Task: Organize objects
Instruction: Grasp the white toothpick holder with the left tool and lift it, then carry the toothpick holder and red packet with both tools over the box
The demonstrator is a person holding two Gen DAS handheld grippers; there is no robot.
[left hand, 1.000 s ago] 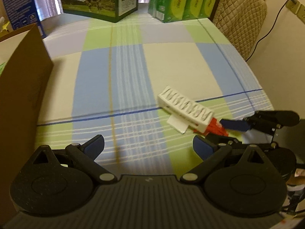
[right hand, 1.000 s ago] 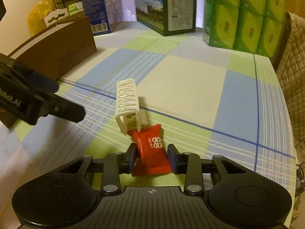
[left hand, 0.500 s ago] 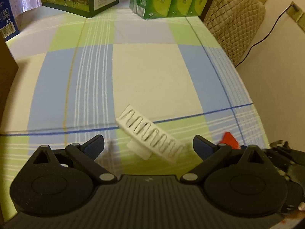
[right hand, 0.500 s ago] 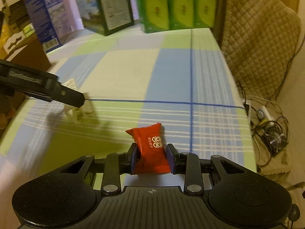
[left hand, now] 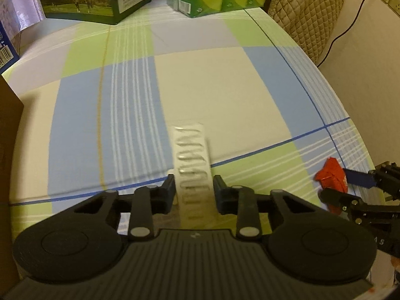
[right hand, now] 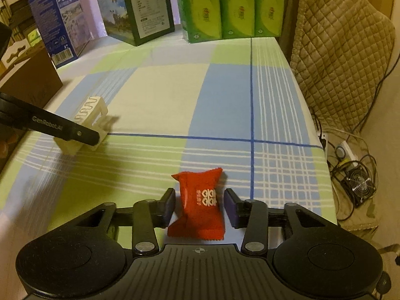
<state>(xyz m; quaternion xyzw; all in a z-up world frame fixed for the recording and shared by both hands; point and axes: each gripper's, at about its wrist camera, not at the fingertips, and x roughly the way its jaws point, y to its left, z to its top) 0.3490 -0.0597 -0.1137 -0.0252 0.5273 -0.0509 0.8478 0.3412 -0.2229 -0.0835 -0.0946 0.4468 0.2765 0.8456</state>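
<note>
White plastic, ribbed with open slots, is what your left gripper [left hand: 192,195] has between its fingers: a small slotted rack [left hand: 191,165] lying lengthwise along the gripper on the checked tablecloth [left hand: 212,87], near the front of the table. The pads sit at its two long sides, close in, though the blur makes it hard to say whether they press firmly yet. It looks light and stiff, probably hollow, so it should lift easily; squeeze the solid side walls, not the thin ribs, which could flex or crack. Its smooth plastic may slip, so keep the hold near the middle of its length to stop it tipping.

Your right gripper [right hand: 200,206] has a red candy packet [right hand: 198,202] between its fingers, which stand slightly apart from the wrapper on both sides, so the jaws are parted and it seems to rest loose rather than pinched. That packet is light and crinkly with a firmer core; take it across the plump middle, not the flat crimped ends, which would fold and slide out.
</note>
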